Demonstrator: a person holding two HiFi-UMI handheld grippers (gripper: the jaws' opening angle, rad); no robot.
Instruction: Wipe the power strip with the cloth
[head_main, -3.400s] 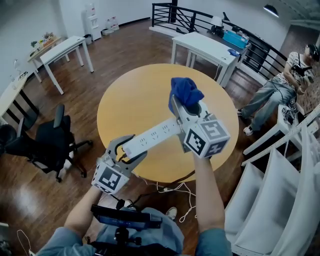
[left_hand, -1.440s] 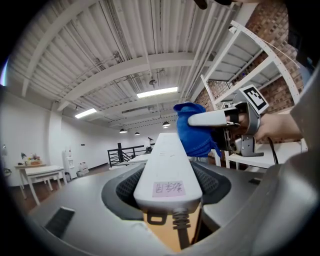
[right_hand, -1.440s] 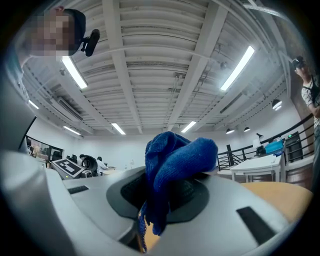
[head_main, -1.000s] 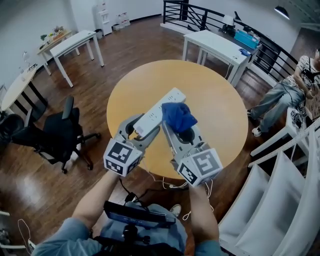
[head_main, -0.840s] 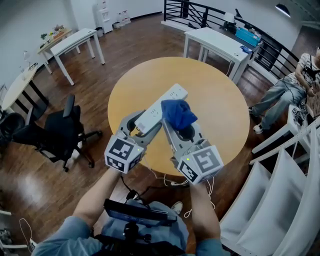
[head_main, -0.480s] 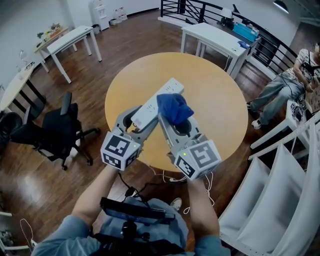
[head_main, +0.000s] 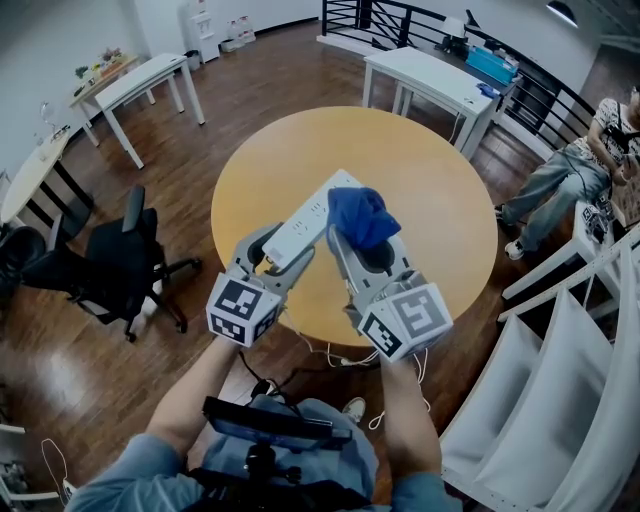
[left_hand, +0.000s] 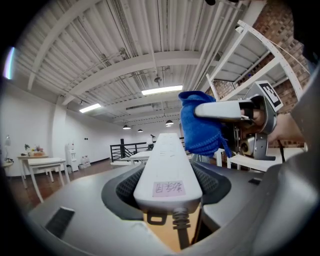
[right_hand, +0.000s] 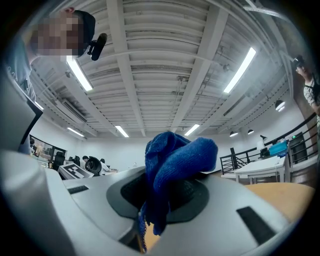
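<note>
A white power strip (head_main: 305, 217) is held up over the round wooden table (head_main: 440, 200), its cord end clamped in my left gripper (head_main: 280, 245). In the left gripper view the power strip (left_hand: 167, 167) runs away from the jaws, cord at the bottom. My right gripper (head_main: 355, 235) is shut on a bunched blue cloth (head_main: 362, 215), which rests against the far end of the strip. The cloth (right_hand: 172, 165) fills the jaws in the right gripper view, and the same cloth (left_hand: 200, 125) shows beside the strip's far right side in the left gripper view.
A black office chair (head_main: 105, 265) stands left of the table. White desks (head_main: 435, 80) and a black railing (head_main: 395, 20) lie beyond it. A seated person (head_main: 580, 160) is at the right. White shelving (head_main: 560, 380) stands at the lower right. A cable (head_main: 340, 355) hangs below the table edge.
Over the last second both grippers shifted slightly. The cloth slid along the strip toward its far end. 3.4 s ago the strip lay more crosswise with the cloth farther up.
</note>
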